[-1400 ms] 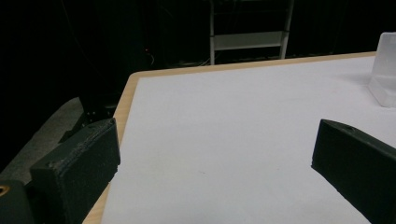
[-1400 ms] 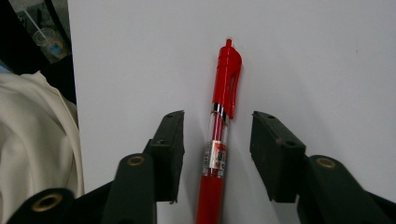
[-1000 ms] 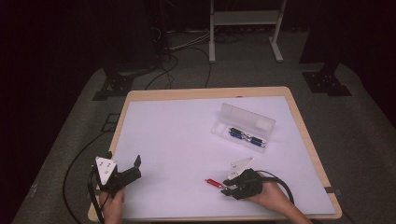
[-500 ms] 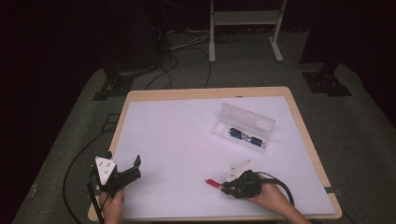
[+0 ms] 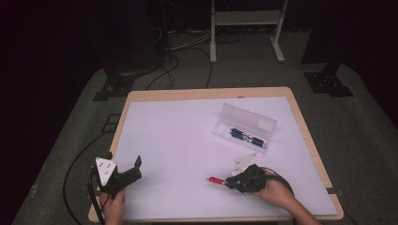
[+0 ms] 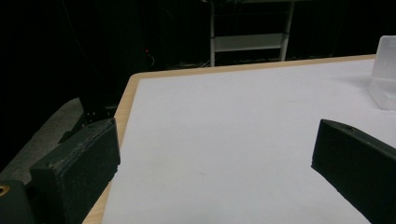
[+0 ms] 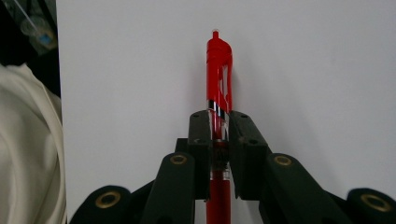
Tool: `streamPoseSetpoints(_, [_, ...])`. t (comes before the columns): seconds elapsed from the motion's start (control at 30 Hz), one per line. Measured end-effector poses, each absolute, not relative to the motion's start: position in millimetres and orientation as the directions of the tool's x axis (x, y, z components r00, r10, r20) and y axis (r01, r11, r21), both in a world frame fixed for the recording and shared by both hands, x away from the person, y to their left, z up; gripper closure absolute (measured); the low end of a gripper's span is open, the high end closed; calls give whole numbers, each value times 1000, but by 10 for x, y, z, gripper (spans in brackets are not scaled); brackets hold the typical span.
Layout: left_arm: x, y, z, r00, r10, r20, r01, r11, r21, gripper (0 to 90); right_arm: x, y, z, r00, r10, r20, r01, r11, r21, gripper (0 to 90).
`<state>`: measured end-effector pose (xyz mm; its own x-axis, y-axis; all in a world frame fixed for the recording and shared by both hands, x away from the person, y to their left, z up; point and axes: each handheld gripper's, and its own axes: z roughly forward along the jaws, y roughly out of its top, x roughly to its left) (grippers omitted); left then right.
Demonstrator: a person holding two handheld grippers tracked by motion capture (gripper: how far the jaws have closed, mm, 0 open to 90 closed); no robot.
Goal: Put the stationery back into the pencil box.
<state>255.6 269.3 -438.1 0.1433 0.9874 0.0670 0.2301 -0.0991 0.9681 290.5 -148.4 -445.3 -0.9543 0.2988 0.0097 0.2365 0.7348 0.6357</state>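
Observation:
My right gripper (image 5: 231, 182) is shut on a red pen (image 5: 216, 179) near the table's front right, low over the white surface. In the right gripper view the red pen (image 7: 219, 74) runs straight out between the closed jaws of my right gripper (image 7: 219, 122), clip end away from me. At the front left corner my left gripper (image 5: 133, 168) is open, and nothing lies between the jaws of this left gripper (image 6: 210, 154). A clear plastic pencil case (image 5: 245, 127) lies open right of centre and holds dark blue pens (image 5: 247, 137).
The white-topped table (image 5: 169, 136) has a wooden rim. The clear case's end (image 6: 384, 74) shows at the right in the left gripper view. A white sleeve (image 7: 28, 154) lies at the left of the right gripper view. Cables and a metal stand (image 5: 246, 18) sit on the floor beyond.
My right gripper has shifted slightly with the red pen and has tilted lower toward the table. The left gripper has stayed still and open.

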Motion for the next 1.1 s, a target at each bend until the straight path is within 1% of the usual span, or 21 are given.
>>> streamPoseSetpoints(0.13, [2556,2701,-4380,145,987,66,228,-99,969,4,3034,-1591,-4309,-945,326,5,250,714,654,787])
streamPoseSetpoints(0.23, [2557,2702,-4376,142,988,68,224,-99,969,4,3130,-1660,-4193,-938,345,-19,247,707,663,787])
streamPoseSetpoints(0.33, [2564,2702,-4382,142,988,52,228,-84,970,4,3229,-1736,-4070,-930,366,-28,253,692,676,786])
streamPoseSetpoints(0.43, [2555,2700,-4374,140,988,67,228,-98,969,4,3344,-1795,-3966,-923,381,-49,250,693,676,786])
streamPoseSetpoints(0.6, [2561,2700,-4372,135,989,60,228,-90,970,4,3550,-1864,-3853,-910,411,-44,273,676,684,787])
streamPoseSetpoints(0.8, [2569,2697,-4387,144,987,65,230,-97,968,4,3779,-1931,-3852,-895,443,-58,292,678,674,786])
streamPoseSetpoints(0.87, [2557,2702,-4391,139,988,73,229,-104,968,4,3859,-1961,-3893,-887,459,-51,311,677,667,786])
streamPoseSetpoints(1.03, [2551,2709,-4386,140,988,58,219,-88,972,4,4057,-2052,-4029,-863,504,-37,362,669,649,786])
streamPoseSetpoints(1.1, [2556,2703,-4386,140,988,71,223,-102,969,4,4124,-2093,-4092,-856,516,-28,378,662,647,786])
